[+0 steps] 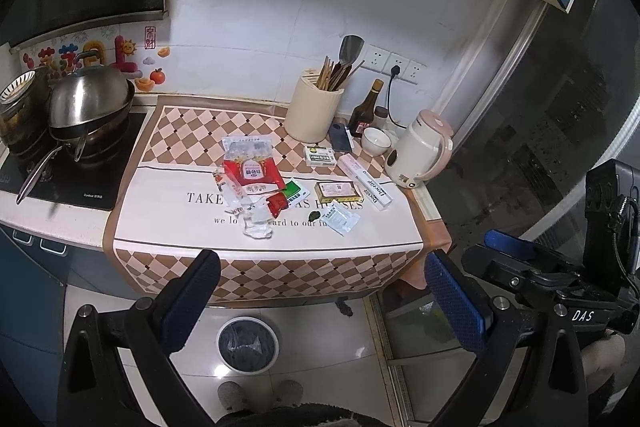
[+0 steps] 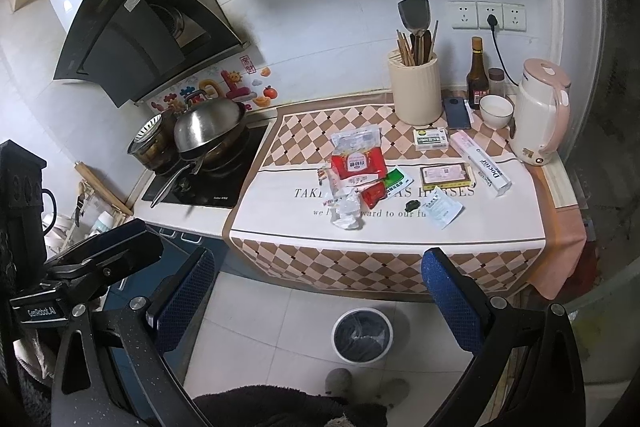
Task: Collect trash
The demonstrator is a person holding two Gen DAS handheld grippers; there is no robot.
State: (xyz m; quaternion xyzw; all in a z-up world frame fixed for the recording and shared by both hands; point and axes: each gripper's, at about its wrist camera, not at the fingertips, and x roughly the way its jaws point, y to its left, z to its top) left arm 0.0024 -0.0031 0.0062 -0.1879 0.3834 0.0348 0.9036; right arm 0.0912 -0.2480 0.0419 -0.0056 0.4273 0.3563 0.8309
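Wrappers (image 1: 256, 183) lie well beyond both empty, spread tools (image 1: 320, 287) (image 2: 320, 287).

shiny steel wok lid (image 1: 90, 95), crinkled plastic wrapper (image 1: 256, 225) — perhaps cellophane

The front strip of the checked cloth (image 2: 384, 267) lies bare, so the wrapper heap (image 2: 352, 187) is reachable straight from the counter's front edge. Behind it the utensil holder (image 2: 416, 91), bottle (image 2: 477, 75), bowl (image 2: 496, 111) and kettle (image 2: 540, 111) line the back wall. Left — the wok's handle (image 2: 172, 183) juts forward. Floor around the bin (image 2: 362, 335) is open
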